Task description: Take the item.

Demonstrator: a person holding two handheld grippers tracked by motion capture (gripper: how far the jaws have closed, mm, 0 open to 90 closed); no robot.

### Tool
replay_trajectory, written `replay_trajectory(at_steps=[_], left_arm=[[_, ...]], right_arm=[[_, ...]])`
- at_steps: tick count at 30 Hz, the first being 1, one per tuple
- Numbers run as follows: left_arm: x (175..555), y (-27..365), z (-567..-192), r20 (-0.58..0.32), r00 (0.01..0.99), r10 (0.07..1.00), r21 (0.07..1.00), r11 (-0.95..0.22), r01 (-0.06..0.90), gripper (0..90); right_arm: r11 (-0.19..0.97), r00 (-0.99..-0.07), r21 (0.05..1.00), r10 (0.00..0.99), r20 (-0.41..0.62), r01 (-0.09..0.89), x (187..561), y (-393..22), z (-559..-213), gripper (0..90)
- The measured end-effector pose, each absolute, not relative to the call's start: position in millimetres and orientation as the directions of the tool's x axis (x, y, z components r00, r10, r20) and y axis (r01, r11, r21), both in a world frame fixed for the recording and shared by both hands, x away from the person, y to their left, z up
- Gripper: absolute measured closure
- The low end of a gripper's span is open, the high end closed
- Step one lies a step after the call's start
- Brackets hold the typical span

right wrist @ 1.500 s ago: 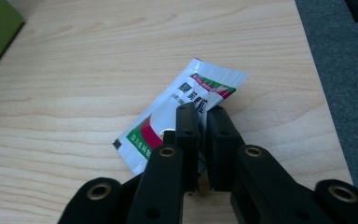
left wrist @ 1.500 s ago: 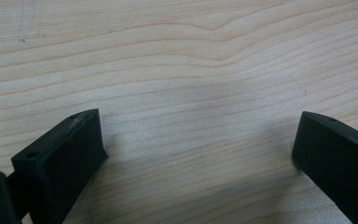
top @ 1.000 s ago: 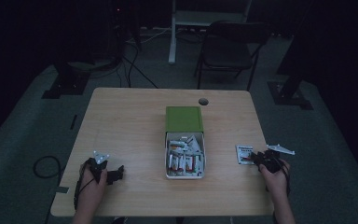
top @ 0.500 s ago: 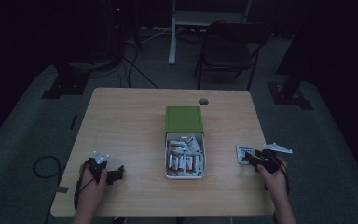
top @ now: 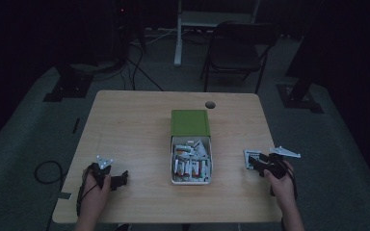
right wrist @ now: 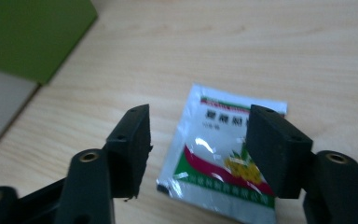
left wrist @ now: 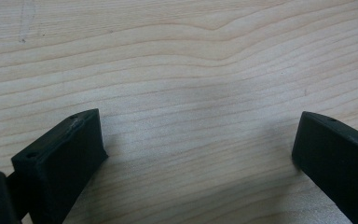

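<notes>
One sachet (right wrist: 223, 161) is found lying flat on the wooden table (right wrist: 261, 46), well to the right of the open box (top: 191, 154) of like sachets. Its face is silvery, with a green band and printed characters at the top, a red curved stripe and a yellow motif lower down. The foil is lightly creased and reflective. No pad is pressed on it.

One box (top: 191, 123), one loose sachet (right wrist: 223, 156), two grippers (top: 118, 180) (top: 254, 164)
</notes>
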State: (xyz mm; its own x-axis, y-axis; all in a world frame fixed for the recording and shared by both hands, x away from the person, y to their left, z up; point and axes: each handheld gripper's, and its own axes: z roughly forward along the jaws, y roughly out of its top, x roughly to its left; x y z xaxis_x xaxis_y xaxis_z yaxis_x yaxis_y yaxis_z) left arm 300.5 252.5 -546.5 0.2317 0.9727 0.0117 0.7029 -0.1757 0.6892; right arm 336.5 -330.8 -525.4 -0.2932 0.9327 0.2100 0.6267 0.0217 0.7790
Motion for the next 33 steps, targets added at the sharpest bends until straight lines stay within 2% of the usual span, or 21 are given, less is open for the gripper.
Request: replay_trajectory(at_steps=[5,9,12,14,22,30,33], left_arm=[[301,253,-547,0.012,0.232,0.973,0.689,-0.176,0.703,2.7],[301,253,-546,0.012,0.232,0.973,0.689,-0.176,0.703,2.7],[301,252,-547,0.011,0.231,0.973,0.689,-0.175,0.703,2.7],[301,253,-547,0.012,0.232,0.973,0.689,-0.176,0.703,2.7],[301,253,-547,0.012,0.232,0.973,0.689,-0.176,0.703,2.7],[301,253,-547,0.012,0.232,0.973,0.689,-0.176,0.703,2.7],[301,253,-547,0.012,0.232,0.973,0.689,-0.176,0.703,2.7]], right_arm=[[0.018,-0.339,0.795,0.910,0.238,0.607,336,-329,-523,30.6],[0.059,-0.399,0.799,0.887,0.234,0.599,336,-325,-523,29.3],[0.115,-0.449,0.803,0.870,0.202,0.585,335,-320,-526,25.7],[0.129,-0.491,0.804,0.844,0.218,0.580,333,-316,-527,22.0],[0.241,-0.640,0.812,0.742,0.199,0.532,328,-291,-530,21.8],[0.397,-0.741,0.773,0.658,0.135,0.494,323,-279,-538,21.3],[0.423,-0.763,0.772,0.635,0.121,0.474,321,-277,-542,21.2]])
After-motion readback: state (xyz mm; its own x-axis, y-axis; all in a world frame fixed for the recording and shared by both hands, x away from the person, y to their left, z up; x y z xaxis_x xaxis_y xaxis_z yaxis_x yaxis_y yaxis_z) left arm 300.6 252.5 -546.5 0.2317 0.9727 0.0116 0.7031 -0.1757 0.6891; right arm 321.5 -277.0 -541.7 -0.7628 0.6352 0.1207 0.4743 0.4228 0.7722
